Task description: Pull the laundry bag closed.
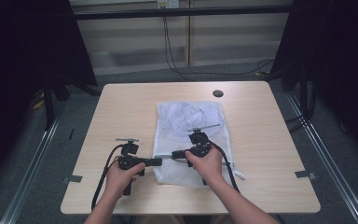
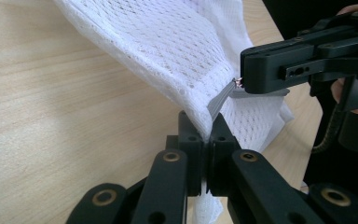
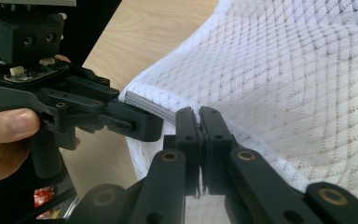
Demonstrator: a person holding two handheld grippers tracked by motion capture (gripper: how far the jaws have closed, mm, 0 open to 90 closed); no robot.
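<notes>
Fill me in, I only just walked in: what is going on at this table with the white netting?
A person is working a white mesh laundry bag lying on a wooden table. The left hand-held gripper is shut on the bag's edge fabric. The right hand-held gripper is shut right at the grey zipper strip along that edge. Both clamp the same near-left edge, close together, lifting it slightly off the table. Whether the zipper is being opened or closed cannot be told.

Mesh bag (image 1: 189,140) lies on table (image 1: 121,107) centre; left gripper (image 1: 157,162) at its left edge, right gripper (image 1: 176,153) just beside, over it.
</notes>
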